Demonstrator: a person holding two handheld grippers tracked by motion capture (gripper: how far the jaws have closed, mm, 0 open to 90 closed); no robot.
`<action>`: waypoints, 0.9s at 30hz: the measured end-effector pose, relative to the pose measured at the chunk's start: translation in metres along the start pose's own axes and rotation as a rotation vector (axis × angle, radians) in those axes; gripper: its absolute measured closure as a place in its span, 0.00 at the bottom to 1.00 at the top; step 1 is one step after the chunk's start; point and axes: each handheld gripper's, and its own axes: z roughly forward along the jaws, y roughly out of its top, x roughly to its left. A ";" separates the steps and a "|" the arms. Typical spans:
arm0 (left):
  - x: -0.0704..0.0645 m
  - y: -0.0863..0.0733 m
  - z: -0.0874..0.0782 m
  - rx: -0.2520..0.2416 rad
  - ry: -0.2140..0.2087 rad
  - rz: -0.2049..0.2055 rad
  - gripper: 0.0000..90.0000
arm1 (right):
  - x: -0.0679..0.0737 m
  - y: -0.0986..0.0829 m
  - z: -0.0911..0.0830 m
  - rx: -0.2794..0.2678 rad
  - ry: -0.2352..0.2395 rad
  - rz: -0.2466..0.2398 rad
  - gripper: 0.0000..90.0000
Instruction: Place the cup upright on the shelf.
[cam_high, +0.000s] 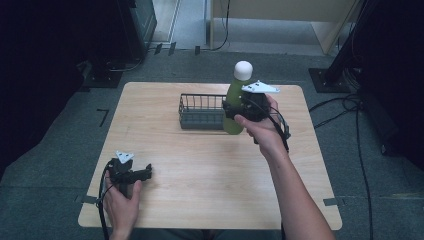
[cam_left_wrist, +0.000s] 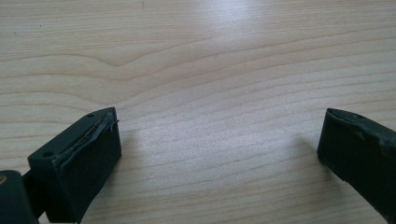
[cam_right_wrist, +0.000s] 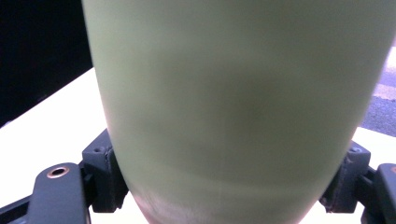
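Pale wooden worktop (cam_high: 200, 165): right tongs (cam_high: 235, 111) pinch the upright green bottle (cam_high: 235, 102) just right of the wire basket (cam_high: 200, 112); left tongs (cam_high: 145, 172) rest spread, well apart.

- The high view is soft and low in detail; the worktop (cam_high: 200, 165) is evenly lit, the room's edges fall to black.
- In the left gripper view, glare whitens the wood at top; fingers (cam_left_wrist: 79, 158) cast soft shadows.
- In the right gripper view, the green bottle (cam_right_wrist: 238, 102) is blurred, the worktop beside it overexposed.
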 end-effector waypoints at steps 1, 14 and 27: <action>0.000 0.000 0.000 0.000 0.000 0.000 0.00 | -0.001 0.003 0.001 -0.003 -0.001 0.001 0.23; 0.000 0.000 0.000 0.000 0.000 0.000 0.00 | -0.013 0.033 0.022 -0.018 -0.038 0.021 0.23; 0.000 0.000 0.000 0.002 0.001 0.004 0.00 | -0.019 0.046 0.055 -0.037 -0.077 0.014 0.23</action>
